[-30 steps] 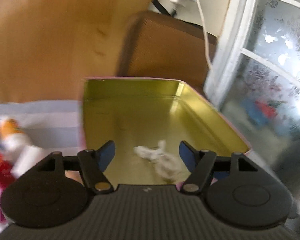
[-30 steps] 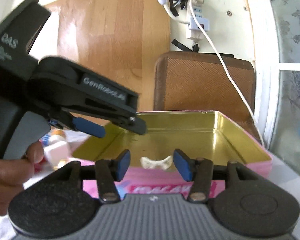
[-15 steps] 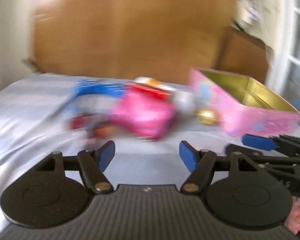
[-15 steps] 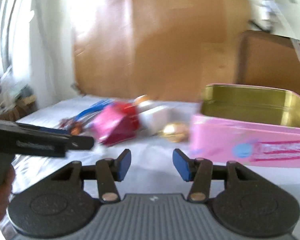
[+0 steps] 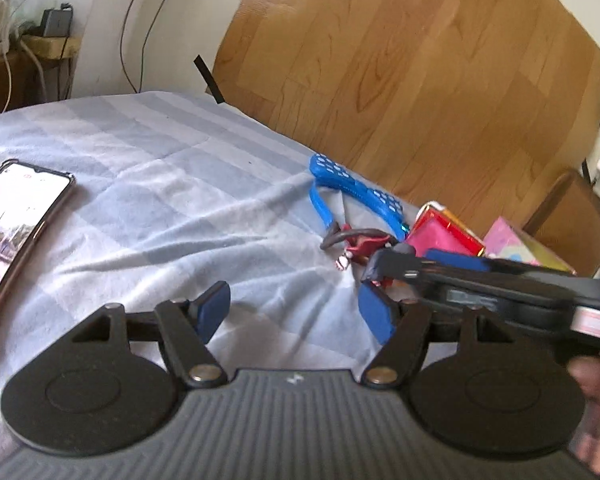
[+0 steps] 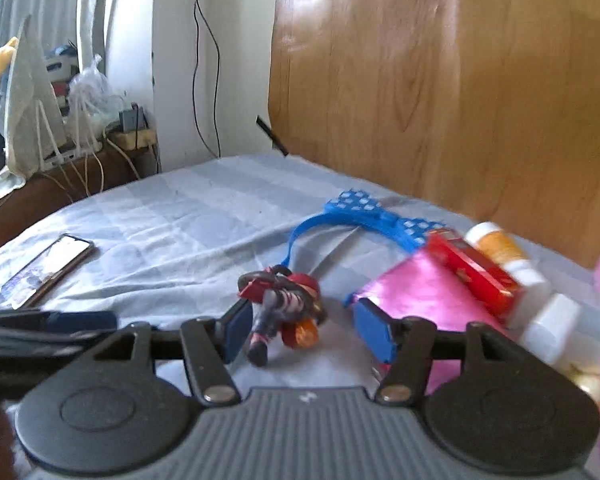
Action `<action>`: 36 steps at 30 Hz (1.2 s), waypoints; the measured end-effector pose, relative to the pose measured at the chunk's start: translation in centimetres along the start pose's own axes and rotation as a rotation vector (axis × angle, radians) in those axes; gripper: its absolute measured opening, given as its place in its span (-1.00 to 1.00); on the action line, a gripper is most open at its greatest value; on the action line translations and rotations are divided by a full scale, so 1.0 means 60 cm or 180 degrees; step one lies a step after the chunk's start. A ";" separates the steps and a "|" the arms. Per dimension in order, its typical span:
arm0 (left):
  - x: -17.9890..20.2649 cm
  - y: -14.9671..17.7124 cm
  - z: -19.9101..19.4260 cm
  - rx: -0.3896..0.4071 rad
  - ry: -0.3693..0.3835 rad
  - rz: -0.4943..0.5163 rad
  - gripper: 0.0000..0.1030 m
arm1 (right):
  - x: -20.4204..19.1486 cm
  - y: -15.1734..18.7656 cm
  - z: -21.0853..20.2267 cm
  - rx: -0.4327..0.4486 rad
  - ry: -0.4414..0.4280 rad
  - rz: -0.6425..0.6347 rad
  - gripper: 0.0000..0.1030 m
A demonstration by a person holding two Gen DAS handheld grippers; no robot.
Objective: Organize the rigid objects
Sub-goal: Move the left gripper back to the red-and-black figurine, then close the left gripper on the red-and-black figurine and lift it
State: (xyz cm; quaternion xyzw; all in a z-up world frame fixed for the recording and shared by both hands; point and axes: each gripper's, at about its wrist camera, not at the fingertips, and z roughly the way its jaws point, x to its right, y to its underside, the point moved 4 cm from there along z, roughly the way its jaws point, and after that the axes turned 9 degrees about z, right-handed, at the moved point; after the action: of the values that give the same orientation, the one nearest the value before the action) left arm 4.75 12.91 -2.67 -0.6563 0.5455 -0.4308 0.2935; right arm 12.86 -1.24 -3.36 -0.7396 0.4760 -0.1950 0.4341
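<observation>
A small red and black toy figure [image 6: 284, 312] lies on the blue checked bedsheet between the open jaws of my right gripper [image 6: 304, 328]; it also shows in the left wrist view [image 5: 360, 246]. Behind it lie a blue bow headband [image 6: 364, 216], a pink box [image 6: 424, 300], a red box [image 6: 472, 268] and a white bottle with an orange label [image 6: 508, 256]. The pink tin [image 5: 524, 244] sits at the far right. My left gripper [image 5: 296, 312] is open and empty over bare sheet, left of the right gripper [image 5: 460, 276].
A smartphone [image 5: 16, 216] with its screen lit lies on the sheet at the left; it also shows in the right wrist view [image 6: 48, 268]. A wooden headboard [image 5: 420, 80] stands behind the objects. A cluttered side table with cables [image 6: 80, 136] is at far left.
Both grippers have swung left, away from the pink tin with the white item inside. The right gripper now straddles the toy figure; the left points at bare sheet.
</observation>
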 end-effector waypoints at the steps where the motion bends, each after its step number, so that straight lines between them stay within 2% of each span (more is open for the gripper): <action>1: -0.002 0.001 -0.002 0.0004 0.0023 -0.0007 0.41 | -0.002 0.000 0.016 -0.0061 0.0004 -0.0005 0.16; 3: 0.002 0.001 0.001 -0.0008 0.0047 0.0010 0.44 | -0.002 0.003 0.045 -0.0165 -0.0034 -0.0025 0.16; 4: 0.002 0.000 0.004 -0.0017 0.0056 0.0025 0.44 | -0.002 0.005 0.055 -0.0231 -0.0053 -0.0030 -0.01; 5: 0.004 0.000 0.006 -0.0027 0.0064 0.0039 0.44 | -0.003 0.009 0.063 -0.0318 -0.0053 -0.0038 -0.03; 8: 0.001 0.002 0.001 0.0001 0.0087 0.0038 0.48 | -0.004 0.015 0.048 -0.0304 -0.0047 -0.0107 -0.07; 12: 0.003 0.004 0.002 0.0010 0.0111 0.0078 0.49 | 0.009 0.042 -0.003 -0.0349 -0.0157 -0.0186 -0.07; 16: 0.019 0.006 0.008 -0.0072 0.0190 0.0249 0.55 | 0.035 0.091 -0.084 -0.0341 -0.0178 -0.0353 -0.06; 19: 0.047 0.009 0.013 -0.0156 0.0235 0.0532 0.56 | 0.075 0.119 -0.141 -0.0351 -0.0095 -0.0267 -0.06; 21: 0.072 0.014 0.013 -0.0173 0.0281 0.0711 0.56 | 0.111 0.137 -0.181 -0.0328 0.0067 -0.0178 -0.06; 24: 0.121 0.025 0.021 -0.0341 0.0685 0.0715 0.56 | 0.167 0.159 -0.231 -0.0275 0.0392 -0.0011 -0.06; 28: 0.210 0.047 0.029 -0.0506 0.1067 0.0963 0.56 | 0.224 0.181 -0.286 -0.0200 0.0714 0.0189 -0.06; 31: 0.263 0.056 0.033 -0.0620 0.1308 0.1077 0.56 | 0.241 0.198 -0.312 -0.0150 0.0790 0.0251 -0.03; 34: 0.307 0.065 0.043 -0.0792 0.1548 0.1073 0.56 | 0.249 0.220 -0.329 -0.0115 0.0798 0.0299 0.17; 36: 0.333 0.070 0.046 -0.0901 0.1696 0.1059 0.56 | 0.255 0.232 -0.336 -0.0095 0.0780 0.0352 0.18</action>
State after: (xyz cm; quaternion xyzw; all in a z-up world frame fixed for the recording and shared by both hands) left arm 5.91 -7.66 -2.60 -0.4570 0.7569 -0.4533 0.1129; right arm -1.52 -26.19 -5.76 -0.6891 0.5684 -0.2526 0.3718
